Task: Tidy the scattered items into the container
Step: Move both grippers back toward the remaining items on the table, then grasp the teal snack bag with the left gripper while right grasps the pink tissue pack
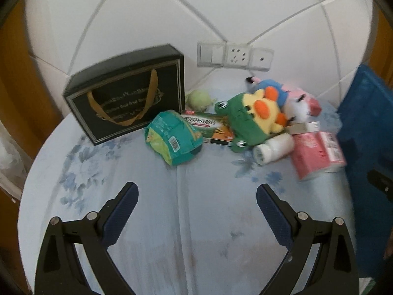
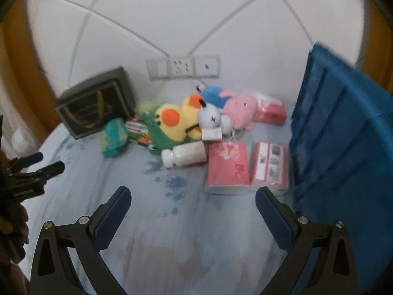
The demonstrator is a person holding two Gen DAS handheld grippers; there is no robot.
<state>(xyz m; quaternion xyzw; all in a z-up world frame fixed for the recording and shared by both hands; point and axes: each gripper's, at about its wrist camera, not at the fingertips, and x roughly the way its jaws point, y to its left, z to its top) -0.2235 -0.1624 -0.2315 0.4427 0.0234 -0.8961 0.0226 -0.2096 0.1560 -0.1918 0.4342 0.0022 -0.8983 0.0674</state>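
The scattered items lie in a loose heap on the surface [image 1: 186,211], which wears a pale blue floral cloth, close to the white tiled wall [image 1: 196,12]. Taking the blue container [image 2: 343,152] as the landmark: it stands on the surface's right side, its ribbed wall upright. Just beside it to the left lie two pink tissue packs [image 2: 227,167], side by side, with a third pink pack [image 2: 270,110] behind them nearer the wall. Further left, a white bottle [image 2: 184,156] lies on its side against the plush toys [image 2: 176,120], which are piled together. Beyond them sit a green-and-orange box [image 1: 211,127] and a teal packet [image 1: 174,137], and farthest from the container a black gift bag [image 1: 127,93] stands upright.

The left gripper [image 1: 196,199] and right gripper [image 2: 192,201] both hover with jaws spread wide, holding nothing. Bare cloth stretches between the jaws and the heap.
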